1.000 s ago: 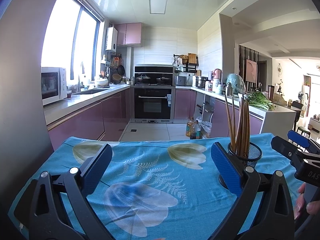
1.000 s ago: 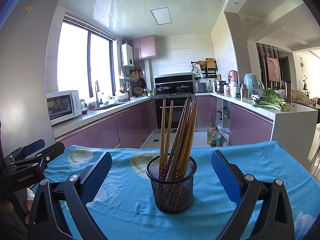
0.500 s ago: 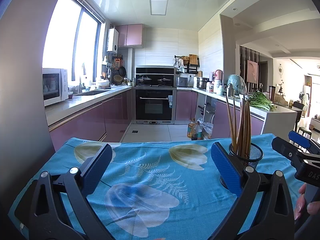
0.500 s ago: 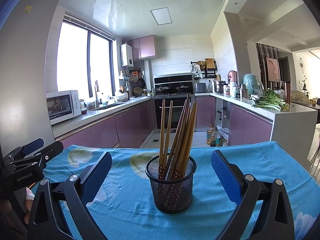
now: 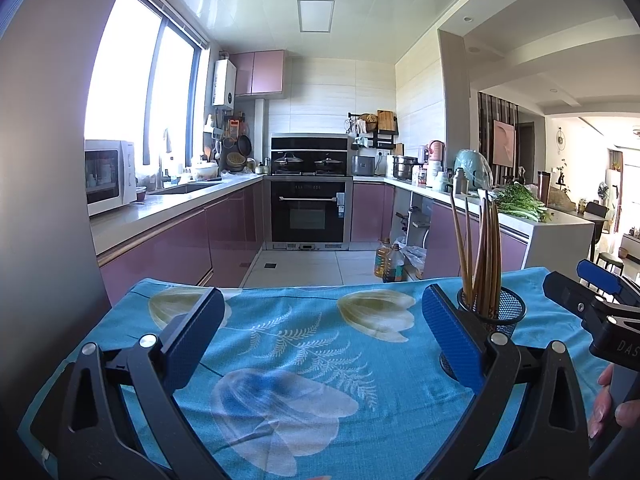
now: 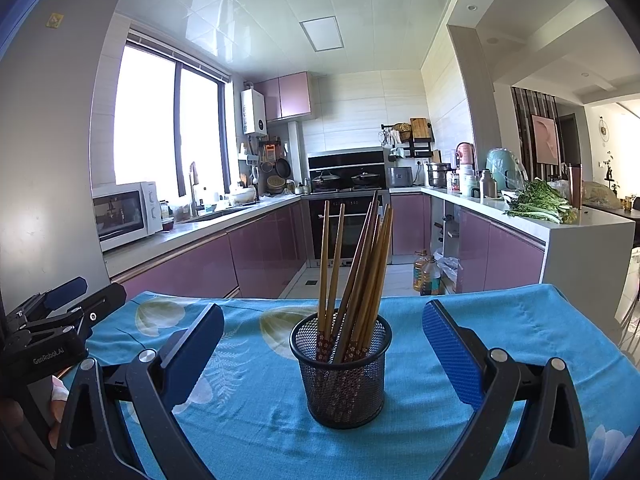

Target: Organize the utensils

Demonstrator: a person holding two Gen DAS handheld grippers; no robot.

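Observation:
A black mesh holder (image 6: 341, 372) stands upright on the blue flowered tablecloth (image 6: 520, 332), with several wooden chopsticks (image 6: 360, 264) leaning in it. My right gripper (image 6: 323, 344) is open, and the holder sits between its blue pads, slightly ahead of them. My left gripper (image 5: 318, 334) is open over bare cloth with nothing between its fingers. In the left wrist view the holder (image 5: 496, 314) with its chopsticks (image 5: 480, 256) stands just behind the right-hand finger. The right gripper (image 5: 600, 308) shows at the far right there; the left gripper (image 6: 52, 320) shows at the far left of the right wrist view.
The table's far edge (image 5: 320, 286) drops to a tiled kitchen floor (image 5: 300, 264). Purple cabinets (image 5: 180, 240) and an oven (image 5: 308, 212) lie beyond. Oil bottles (image 5: 390, 260) stand on the floor. A hand (image 5: 612, 404) holds the right gripper's grip.
Both views have shifted only slightly; the left wrist view has dipped a little. The holder, chopsticks and both open grippers keep their places.

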